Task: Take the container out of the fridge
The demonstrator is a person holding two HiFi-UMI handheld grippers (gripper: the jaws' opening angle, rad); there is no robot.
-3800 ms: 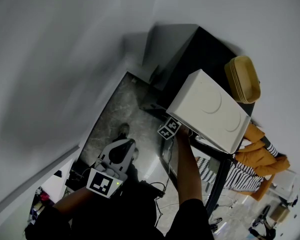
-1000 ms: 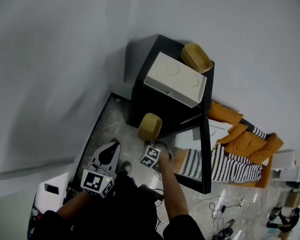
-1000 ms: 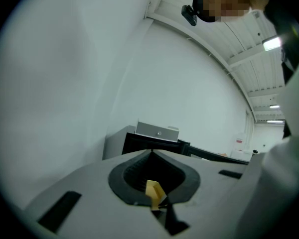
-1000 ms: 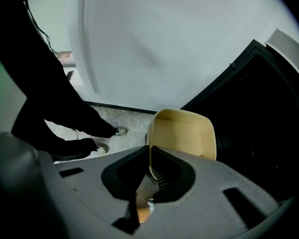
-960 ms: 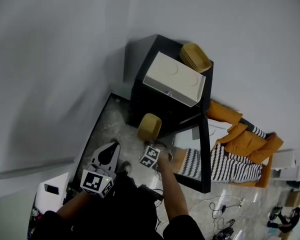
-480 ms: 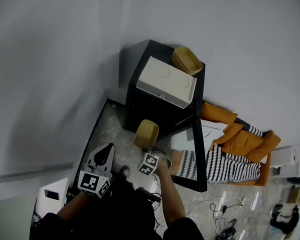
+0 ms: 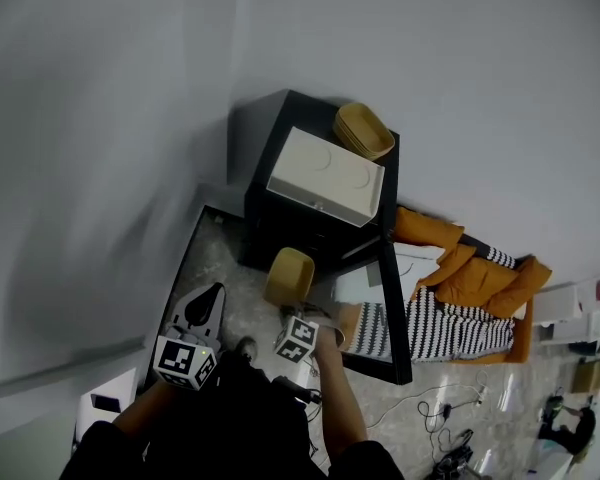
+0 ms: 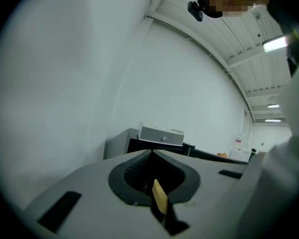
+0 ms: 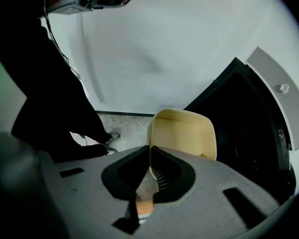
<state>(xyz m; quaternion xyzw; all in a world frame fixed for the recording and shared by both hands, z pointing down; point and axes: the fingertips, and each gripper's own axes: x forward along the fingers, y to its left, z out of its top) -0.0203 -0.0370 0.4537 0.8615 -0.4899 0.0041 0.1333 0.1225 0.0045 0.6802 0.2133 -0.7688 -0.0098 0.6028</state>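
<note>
My right gripper [image 7: 292,308] is shut on the rim of a pale yellow container [image 7: 288,273], which hangs in the air in front of the black fridge [image 7: 280,203]. In the right gripper view the jaws [image 9: 149,158] pinch the near left wall of the container [image 9: 185,133], whose open side faces the camera, and the fridge's dark inside [image 9: 239,123] lies to the right. My left gripper [image 7: 210,296] hangs low at the left, shut and empty; its view [image 8: 152,153] looks toward the fridge from a distance.
A white box [image 7: 325,175] and a stack of yellow trays [image 7: 365,130] sit on top of the fridge. The fridge's black-framed door [image 7: 392,308] stands open to the right. Orange and striped clothing [image 7: 465,288] lies beyond it. A grey wall [image 7: 100,148] runs along the left.
The right gripper has drawn back from the fridge with the yellow container in it. The fridge looks smaller and farther away. The left gripper has stayed low.
</note>
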